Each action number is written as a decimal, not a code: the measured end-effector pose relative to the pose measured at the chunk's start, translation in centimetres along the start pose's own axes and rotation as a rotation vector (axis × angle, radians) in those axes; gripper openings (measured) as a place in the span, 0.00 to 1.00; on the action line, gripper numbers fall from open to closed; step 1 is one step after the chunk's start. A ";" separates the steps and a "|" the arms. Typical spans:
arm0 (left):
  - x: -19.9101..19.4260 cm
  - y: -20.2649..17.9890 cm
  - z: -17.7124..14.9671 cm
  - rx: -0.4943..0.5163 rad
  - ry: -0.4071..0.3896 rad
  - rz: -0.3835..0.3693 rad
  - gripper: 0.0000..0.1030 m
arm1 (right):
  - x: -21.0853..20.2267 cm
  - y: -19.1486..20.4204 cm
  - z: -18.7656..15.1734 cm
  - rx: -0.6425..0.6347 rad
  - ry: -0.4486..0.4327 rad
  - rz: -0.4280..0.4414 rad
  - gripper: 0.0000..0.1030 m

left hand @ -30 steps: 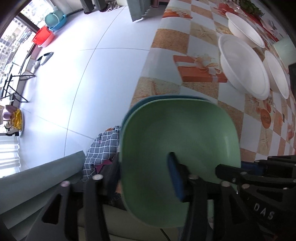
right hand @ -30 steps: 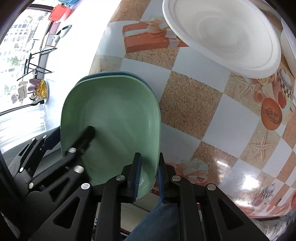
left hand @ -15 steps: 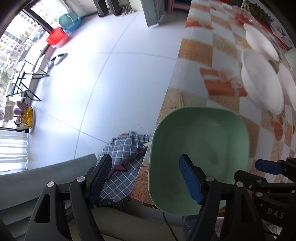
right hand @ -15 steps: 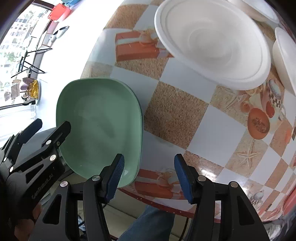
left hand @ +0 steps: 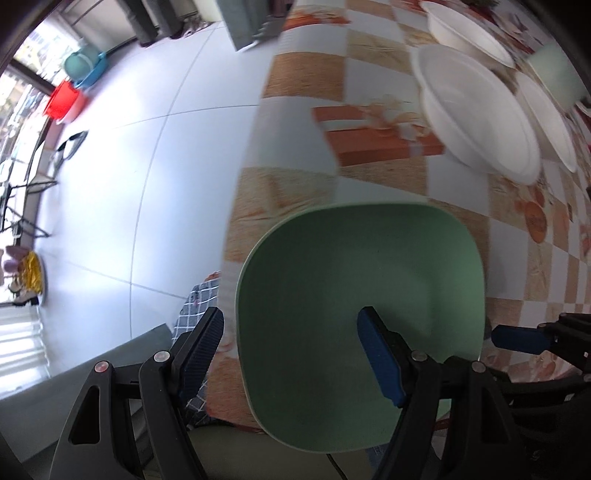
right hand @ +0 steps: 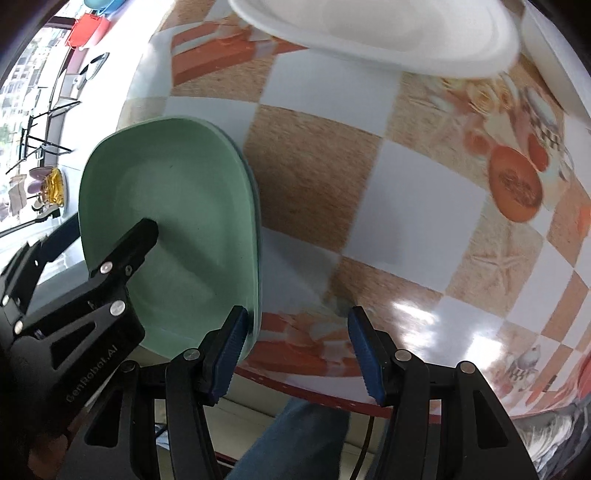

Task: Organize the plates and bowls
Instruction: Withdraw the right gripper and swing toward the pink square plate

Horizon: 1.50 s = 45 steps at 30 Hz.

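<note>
Two grippers hang over the near edge of the checkered surface (right hand: pixel 417 206), both with their jaws apart and clamped on nothing. The left gripper (left hand: pixel 291 350) straddles the left rim of the green plate (left hand: pixel 354 280): one blue pad sits outside the rim over the floor side, the other hovers above the plate's inner basin, and neither pad presses on it. The right gripper (right hand: pixel 299 347) stands at the plate's right edge; its jaws have just been opening, its left pad lies close against the rim, and its right pad sits over the bare surface, so only the rim's edge falls between them. In the right wrist view a darker, bluish plate (right hand: pixel 255 192) shows as a thin edge under the green one, so the green plate rests stacked on it at the near left corner of the surface. Farther off, a large white bowl (left hand: pixel 476 114) sits on the surface, with another white bowl (left hand: pixel 465 29) beyond it and a third white dish (left hand: pixel 546 118) just to its right. A pale green dish (left hand: pixel 557 74) lies at the far right. Blue-trousered legs (right hand: pixel 295 439) show below the surface edge.
</note>
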<state>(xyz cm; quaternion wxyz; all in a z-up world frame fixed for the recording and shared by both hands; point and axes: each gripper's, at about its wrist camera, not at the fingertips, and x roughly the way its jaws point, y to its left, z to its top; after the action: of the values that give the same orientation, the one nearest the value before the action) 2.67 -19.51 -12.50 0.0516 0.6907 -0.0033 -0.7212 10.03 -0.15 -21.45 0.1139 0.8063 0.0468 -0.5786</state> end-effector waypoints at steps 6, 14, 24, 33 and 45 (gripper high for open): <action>-1.2 -3.6 0.3 0.078 -0.041 0.013 0.76 | -1.4 -2.8 -1.0 0.063 -0.016 0.028 0.56; -5.2 -5.1 -0.4 0.095 -0.112 0.039 0.76 | -6.3 -8.1 -2.4 0.134 -0.147 0.029 0.56; -7.0 -10.0 -0.7 0.193 -0.077 0.016 0.76 | -9.0 -16.7 -7.2 0.280 -0.210 0.170 0.56; -8.2 -21.3 -0.9 0.444 -0.066 -0.007 0.76 | -11.8 -30.5 -13.0 0.500 -0.281 0.171 0.56; -9.4 -40.5 -2.3 0.747 -0.048 -0.050 0.76 | -13.4 -46.1 -27.0 0.769 -0.318 0.173 0.56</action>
<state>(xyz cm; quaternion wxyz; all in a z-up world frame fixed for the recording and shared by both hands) 2.51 21.64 -6.32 -0.2216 0.6446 -0.2504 -0.6875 21.05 51.71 -6.53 -0.1413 0.6917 -0.2584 -0.6594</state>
